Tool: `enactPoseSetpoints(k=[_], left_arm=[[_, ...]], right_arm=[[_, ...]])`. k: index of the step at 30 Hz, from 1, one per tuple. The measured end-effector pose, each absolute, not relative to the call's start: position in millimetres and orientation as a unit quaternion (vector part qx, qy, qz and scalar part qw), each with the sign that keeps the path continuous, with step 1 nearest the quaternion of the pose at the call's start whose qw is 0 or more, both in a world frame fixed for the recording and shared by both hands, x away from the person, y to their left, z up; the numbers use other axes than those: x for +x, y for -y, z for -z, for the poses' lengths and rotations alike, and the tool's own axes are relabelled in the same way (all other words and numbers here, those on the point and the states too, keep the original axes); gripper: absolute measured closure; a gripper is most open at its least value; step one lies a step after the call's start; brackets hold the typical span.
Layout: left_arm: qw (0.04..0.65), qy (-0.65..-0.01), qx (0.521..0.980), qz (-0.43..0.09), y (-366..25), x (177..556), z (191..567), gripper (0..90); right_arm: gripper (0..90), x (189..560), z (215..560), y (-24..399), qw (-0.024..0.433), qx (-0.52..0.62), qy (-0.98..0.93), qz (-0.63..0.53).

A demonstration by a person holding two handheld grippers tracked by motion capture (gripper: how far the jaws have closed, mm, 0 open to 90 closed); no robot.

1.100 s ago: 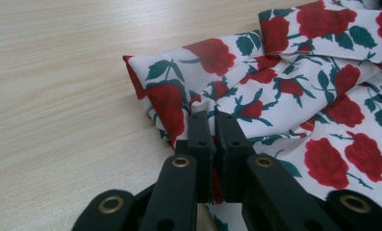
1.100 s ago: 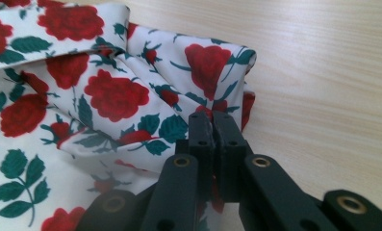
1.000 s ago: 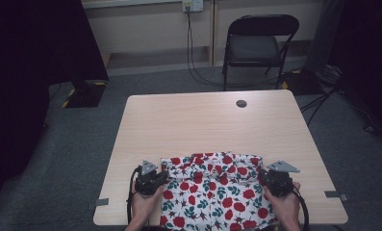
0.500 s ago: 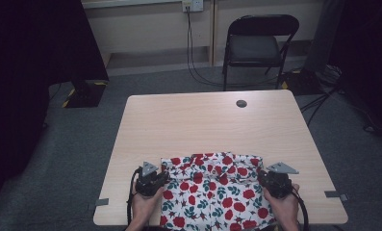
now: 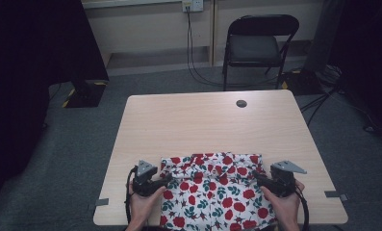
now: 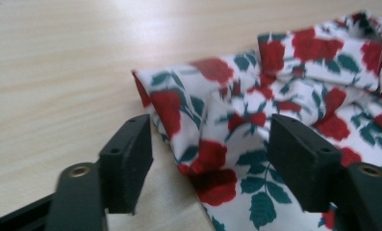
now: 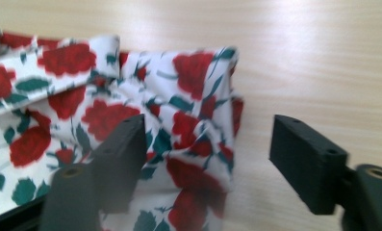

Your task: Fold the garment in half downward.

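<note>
A white garment printed with red roses and green leaves (image 5: pixel 212 190) lies at the near edge of the wooden table (image 5: pixel 203 125). My left gripper (image 5: pixel 165 180) is at its left edge, my right gripper (image 5: pixel 257 177) at its right edge. Both have just been opening. In the left gripper view the jaws of my left gripper (image 6: pixel 210 154) stand apart around a rumpled fold of the garment (image 6: pixel 256 110) without pressing it. In the right gripper view my right gripper (image 7: pixel 208 159) is likewise open, with the garment's folded edge (image 7: pixel 188 106) loose between the jaws.
A small dark disc (image 5: pixel 241 103) sits near the table's far edge. A black folding chair (image 5: pixel 256 45) stands beyond the table, with cables on the grey floor. Tape marks (image 5: pixel 102 201) stick to the table's near corners.
Both hands stay where they were at the garment's two sides. The cloth between them looks a little flatter and more spread.
</note>
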State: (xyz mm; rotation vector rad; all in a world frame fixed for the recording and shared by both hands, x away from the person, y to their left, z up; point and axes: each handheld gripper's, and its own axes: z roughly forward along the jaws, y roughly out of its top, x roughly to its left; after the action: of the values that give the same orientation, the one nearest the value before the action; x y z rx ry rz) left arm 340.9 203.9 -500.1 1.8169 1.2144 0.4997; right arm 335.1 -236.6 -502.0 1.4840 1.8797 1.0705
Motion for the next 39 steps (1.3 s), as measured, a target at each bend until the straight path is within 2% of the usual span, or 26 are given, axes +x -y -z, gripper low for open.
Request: enactPoseSetpoints(k=[3,4,5,7,9,13,16,30,39], left_arm=[[0.461,-0.479,0.719,-0.202,-206.9,342.0,488.0,37.6],[0.464,-0.472,0.723,-0.199,-205.5,344.1,485.1,46.0],[0.462,-0.473,0.723,-0.199,-202.9,346.6,483.2,49.2],[0.463,-0.472,0.727,-0.186,-194.7,354.1,482.5,54.6],[0.446,-0.478,0.735,-0.182,-183.9,362.2,484.7,56.2],[0.408,-0.491,0.751,-0.168,-168.2,376.3,500.2,55.3],[0.386,-0.495,0.758,-0.179,-164.1,379.5,512.8,54.2],[0.392,-0.493,0.749,-0.205,-164.5,389.7,522.9,51.2],[0.409,-0.502,0.732,-0.211,-167.8,401.9,525.8,55.0]], right_arm=[[21.9,335.4,488.9,239.8,0.252,0.544,-0.682,-0.419],[22.3,336.5,484.7,239.7,0.251,0.54,-0.682,-0.425],[24.6,338.1,481.2,239.0,0.25,0.536,-0.68,-0.433],[38.3,343.7,477.4,234.2,0.246,0.527,-0.685,-0.438],[44.7,352.0,479.0,225.0,0.247,0.526,-0.695,-0.423],[46.0,369.7,493.1,207.3,0.249,0.534,-0.712,-0.382],[45.4,378.6,505.6,199.2,0.25,0.541,-0.719,-0.356],[45.0,392.9,519.0,191.3,0.261,0.545,-0.724,-0.332],[45.1,408.2,517.3,189.7,0.258,0.549,-0.724,-0.328]])
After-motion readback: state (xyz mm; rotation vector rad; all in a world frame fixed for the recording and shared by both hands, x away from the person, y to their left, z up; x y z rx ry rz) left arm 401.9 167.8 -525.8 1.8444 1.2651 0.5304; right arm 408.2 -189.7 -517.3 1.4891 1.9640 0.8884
